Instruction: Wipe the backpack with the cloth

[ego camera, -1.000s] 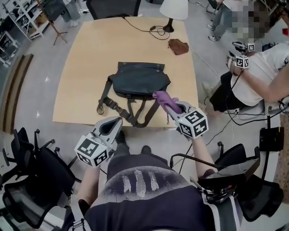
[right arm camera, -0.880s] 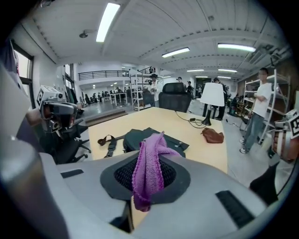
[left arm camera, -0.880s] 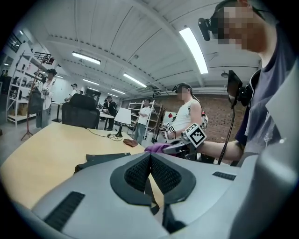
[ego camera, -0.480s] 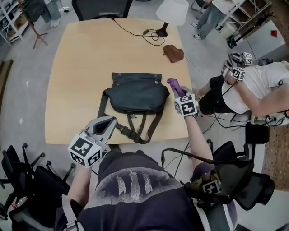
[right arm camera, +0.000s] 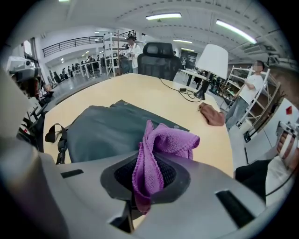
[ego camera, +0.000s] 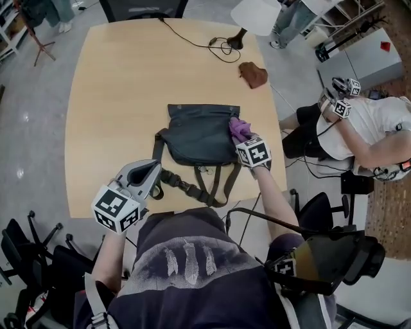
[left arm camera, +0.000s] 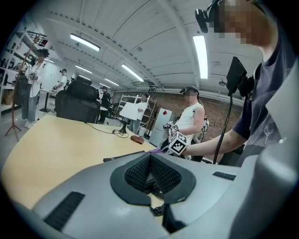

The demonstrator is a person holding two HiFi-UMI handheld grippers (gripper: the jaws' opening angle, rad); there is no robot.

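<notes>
A dark grey backpack (ego camera: 196,133) lies flat on the wooden table (ego camera: 115,96), its straps (ego camera: 209,183) trailing toward the front edge. My right gripper (ego camera: 242,136) is shut on a purple cloth (ego camera: 239,128) and rests at the backpack's right edge. In the right gripper view the cloth (right arm camera: 156,149) bunches out of the jaws over the backpack (right arm camera: 105,130). My left gripper (ego camera: 148,172) hangs shut and empty near the table's front edge, left of the straps. The left gripper (left arm camera: 152,175) view shows its pads meeting with nothing between them.
A brown rag (ego camera: 253,74) lies at the table's far right, near a white lamp (ego camera: 255,14) and a black cable (ego camera: 199,44). Another person (ego camera: 372,132) holding grippers sits to the right of the table. Black office chairs (ego camera: 29,247) stand at my left.
My right gripper carried the purple cloth from near the straps at the front edge up along the backpack's right side and onto its right edge. The left gripper stayed by the front edge.
</notes>
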